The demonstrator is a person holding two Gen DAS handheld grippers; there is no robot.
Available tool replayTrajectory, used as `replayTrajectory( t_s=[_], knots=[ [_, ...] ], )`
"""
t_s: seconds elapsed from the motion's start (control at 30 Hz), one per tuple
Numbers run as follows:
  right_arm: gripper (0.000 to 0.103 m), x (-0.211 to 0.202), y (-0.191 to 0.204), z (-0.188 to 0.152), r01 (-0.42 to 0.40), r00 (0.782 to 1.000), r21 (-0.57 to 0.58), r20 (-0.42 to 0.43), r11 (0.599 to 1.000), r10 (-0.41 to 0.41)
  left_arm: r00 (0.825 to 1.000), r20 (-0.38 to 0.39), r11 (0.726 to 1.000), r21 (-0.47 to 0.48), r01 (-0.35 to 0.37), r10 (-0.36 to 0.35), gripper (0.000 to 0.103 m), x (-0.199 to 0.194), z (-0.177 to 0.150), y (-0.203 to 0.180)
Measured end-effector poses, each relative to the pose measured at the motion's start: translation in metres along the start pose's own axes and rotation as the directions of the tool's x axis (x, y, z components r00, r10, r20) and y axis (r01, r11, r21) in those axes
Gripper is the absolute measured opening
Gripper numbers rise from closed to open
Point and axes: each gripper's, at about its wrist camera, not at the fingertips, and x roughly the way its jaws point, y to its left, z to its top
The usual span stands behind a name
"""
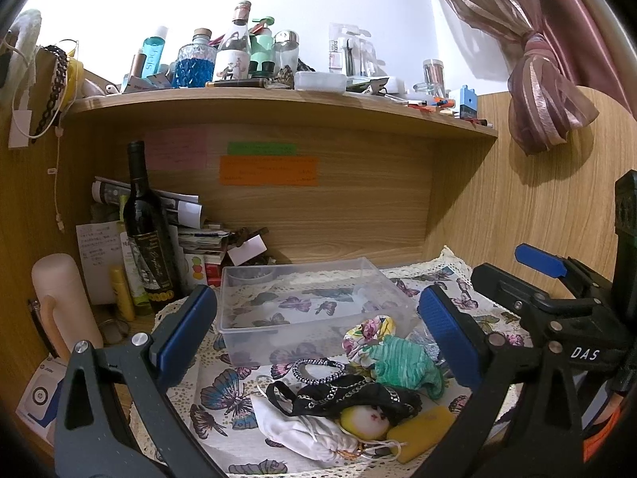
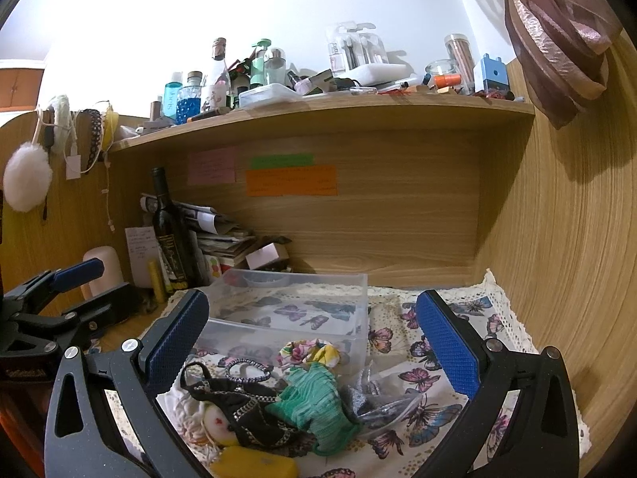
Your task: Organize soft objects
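From the left wrist, the left gripper point(image 1: 318, 334) held its jaws wide and empty, the heap of soft things lying between and just below them: a green scrunchie point(image 1: 402, 362), a black chain band point(image 1: 342, 396), a white pouch point(image 1: 302, 430). The clear box point(image 1: 239, 279) stood beyond.

From the right wrist, the right gripper point(image 2: 314, 342) also gaped wide and empty over the heap. All looked light and limp; pinching the green scrunchie's point(image 2: 318, 402) bunched middle seemed safest.

- The box point(image 1: 314, 298) is clear, glossy plastic.
- The butterfly cloth point(image 1: 227, 394) has a lace edge.
- The shelf point(image 1: 278, 103) is matt wood grain.
- The green scrunchie point(image 2: 318, 402) is ribbed fabric.
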Motion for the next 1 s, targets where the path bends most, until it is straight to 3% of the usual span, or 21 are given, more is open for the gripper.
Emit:
replayTrajectory(
  t_s=[0.47, 0.67, 0.83, 0.87, 0.93, 1.0],
  knots=[
    [0.103, 0.009, 0.003, -0.001, 0.010, 1.000, -0.014, -0.014, 1.000, -0.010, 0.999, -0.032, 0.999, -0.013, 0.029, -0.030, 0.103, 0.012, -0.001, 0.005],
    [0.103, 0.016, -0.014, -0.005, 0.041, 0.999, 0.023, -0.035, 0.999, -0.040, 0.995, -0.098, 0.999, -0.046, 0.017, -0.021, 0.103, 0.031, -0.010, 0.020],
    [0.103, 0.027, -0.032, -0.020, 0.048, 0.993, 0.046, -0.107, 0.998, -0.043, 0.984, -0.178, 0.998, -0.062, 0.002, -0.013, 0.103, 0.049, -0.033, 0.028],
    [0.103, 0.029, -0.034, -0.024, 0.048, 0.991, 0.049, -0.125, 0.998, -0.042, 0.981, -0.196, 0.998, -0.063, -0.003, -0.009, 0.102, 0.052, -0.038, 0.029],
    [0.103, 0.034, -0.039, -0.032, 0.042, 0.987, 0.053, -0.160, 0.998, -0.033, 0.969, -0.248, 0.997, -0.074, -0.004, -0.014, 0.089, 0.061, -0.049, 0.032],
    [0.103, 0.039, -0.042, -0.042, 0.043, 0.980, 0.047, -0.198, 0.998, -0.032, 0.957, -0.288, 0.996, -0.088, 0.002, -0.028, 0.085, 0.069, -0.056, 0.034]
  ],
)
